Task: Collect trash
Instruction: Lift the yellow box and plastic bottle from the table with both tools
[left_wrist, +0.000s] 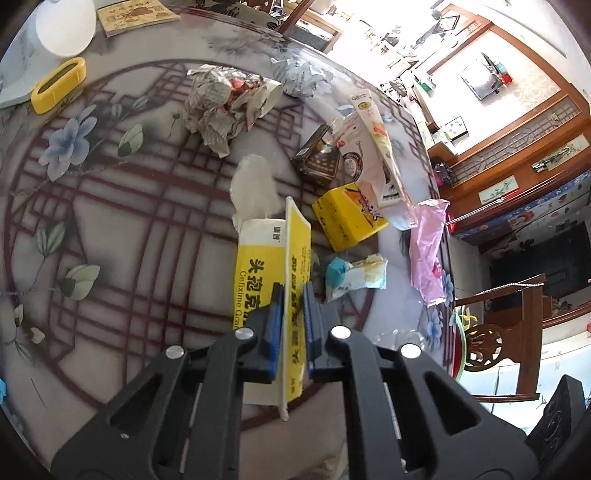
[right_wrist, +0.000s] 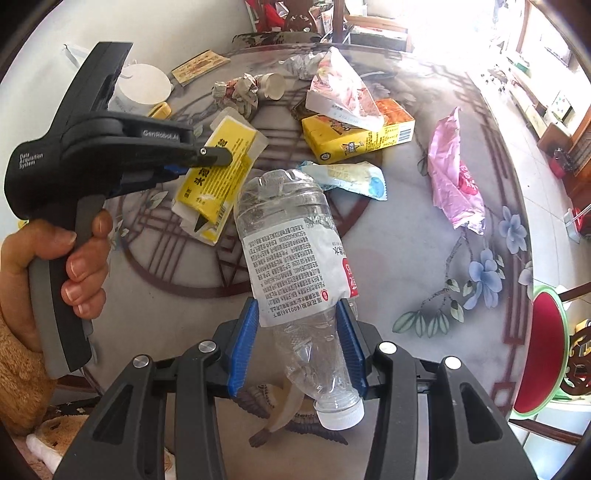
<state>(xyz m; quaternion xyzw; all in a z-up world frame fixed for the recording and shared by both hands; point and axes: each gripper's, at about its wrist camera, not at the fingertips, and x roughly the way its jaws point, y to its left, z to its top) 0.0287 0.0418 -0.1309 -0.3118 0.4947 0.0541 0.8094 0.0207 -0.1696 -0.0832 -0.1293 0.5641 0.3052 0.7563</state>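
Note:
My left gripper (left_wrist: 293, 295) is shut on a flattened yellow and white medicine box (left_wrist: 269, 266), gripping its upright flap above the round table. In the right wrist view the same box (right_wrist: 218, 166) hangs from the left gripper (right_wrist: 214, 158). My right gripper (right_wrist: 297, 314) is shut on a crushed clear plastic bottle (right_wrist: 295, 258) with a white label, cap toward the camera. Trash on the table: crumpled newspaper (left_wrist: 225, 103), a dark small box (left_wrist: 317, 157), a white carton (left_wrist: 373, 147), a yellow box (left_wrist: 347, 218), a blue-white wrapper (left_wrist: 354, 277), a pink bag (left_wrist: 428, 247).
A yellow holder (left_wrist: 59, 85), a white cup (left_wrist: 64, 26) and a booklet (left_wrist: 136, 14) stand at the table's far left. A wooden chair (left_wrist: 513, 332) is off the right edge. A red-topped stool (right_wrist: 543, 347) is by the table's right side.

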